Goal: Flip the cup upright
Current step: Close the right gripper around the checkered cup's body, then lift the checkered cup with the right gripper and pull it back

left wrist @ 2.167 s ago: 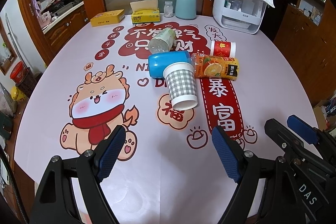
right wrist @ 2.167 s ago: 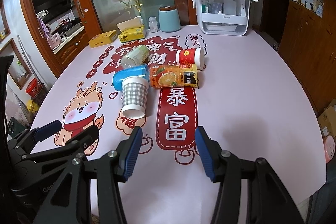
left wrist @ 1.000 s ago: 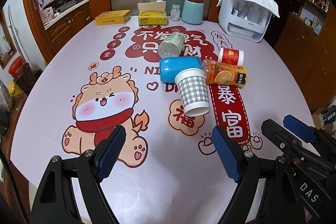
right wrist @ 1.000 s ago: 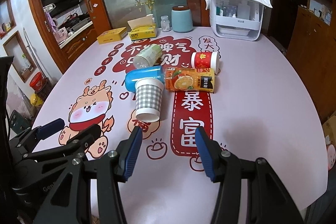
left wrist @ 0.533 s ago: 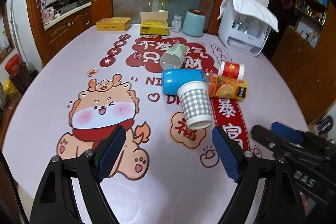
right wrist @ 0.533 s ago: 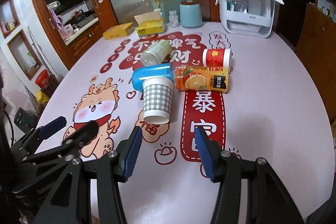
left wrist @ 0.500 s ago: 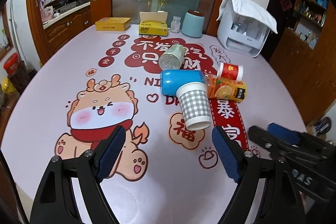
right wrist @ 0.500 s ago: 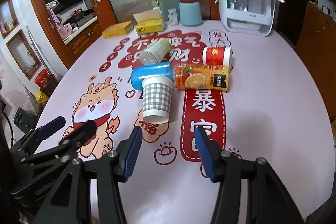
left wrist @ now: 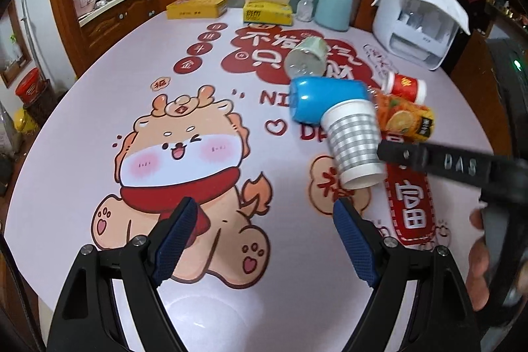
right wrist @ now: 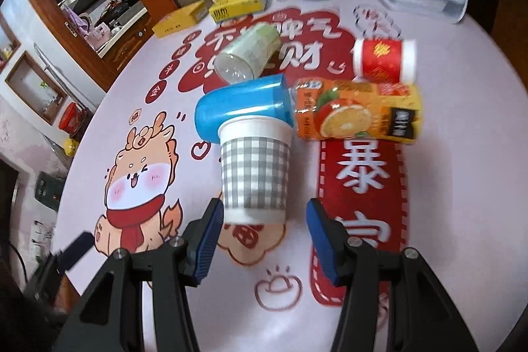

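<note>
A grey-and-white checked paper cup [right wrist: 254,173] lies on its side on the pink printed tablecloth [right wrist: 462,154], its mouth toward me. It also shows in the left wrist view [left wrist: 353,144]. A blue cup [right wrist: 242,107] lies on its side just behind it, touching it. My right gripper [right wrist: 262,228] is open, its blue pads either side of the checked cup's mouth, close to it. My left gripper [left wrist: 264,238] is open and empty, low over the cartoon dragon print, left of the cups. The right gripper's arm [left wrist: 458,165] crosses the left wrist view at the right.
An orange juice carton [right wrist: 358,114], a red-and-white can [right wrist: 382,59] and a clear plastic cup [right wrist: 247,58] lie behind the cups. Tissue boxes [left wrist: 267,10], a light blue canister [left wrist: 333,8] and a white appliance [left wrist: 419,18] stand at the far edge.
My right gripper has moved forward and down to the checked cup, its pads now beside the mouth. The left gripper has shifted a little forward. The cups have not moved.
</note>
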Available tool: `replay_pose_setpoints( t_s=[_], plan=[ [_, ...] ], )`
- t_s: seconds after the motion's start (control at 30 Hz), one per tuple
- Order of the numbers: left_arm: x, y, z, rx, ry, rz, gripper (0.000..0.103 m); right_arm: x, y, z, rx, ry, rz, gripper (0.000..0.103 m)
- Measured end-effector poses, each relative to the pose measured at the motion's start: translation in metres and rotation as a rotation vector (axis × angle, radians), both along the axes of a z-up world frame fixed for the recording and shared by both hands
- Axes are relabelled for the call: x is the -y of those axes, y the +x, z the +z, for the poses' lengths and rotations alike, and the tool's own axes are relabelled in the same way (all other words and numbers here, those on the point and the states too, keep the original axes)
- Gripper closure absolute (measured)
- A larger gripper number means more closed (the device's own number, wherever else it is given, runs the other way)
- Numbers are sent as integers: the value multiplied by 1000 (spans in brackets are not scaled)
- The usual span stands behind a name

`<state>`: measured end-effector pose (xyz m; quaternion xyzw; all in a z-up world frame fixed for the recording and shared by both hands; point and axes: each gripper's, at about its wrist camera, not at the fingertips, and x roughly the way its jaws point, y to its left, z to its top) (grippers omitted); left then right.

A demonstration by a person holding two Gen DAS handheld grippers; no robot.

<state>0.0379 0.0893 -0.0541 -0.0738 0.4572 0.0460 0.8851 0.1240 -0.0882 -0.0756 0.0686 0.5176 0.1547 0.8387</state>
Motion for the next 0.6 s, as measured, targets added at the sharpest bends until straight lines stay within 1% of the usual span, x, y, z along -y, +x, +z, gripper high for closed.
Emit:
replay_pose_setpoints(
  t_s=[0.13,0.33,0.43,0.6],
  plan=[
    [-8,7,-10,-29,-34,17,20,-5,19,-14,-52,36,6,51],
    [-17,19,-25,-73,-47,45,20,-17,33,-27,-84,34,34,51],
    [-20,22,-29,-81,-48,58,20,-23,34,-26,-68,17,43,51],
    [-22,24,-32,-94,-57,62,20,-22,40,-26,-75,24,42,51]
  ],
)
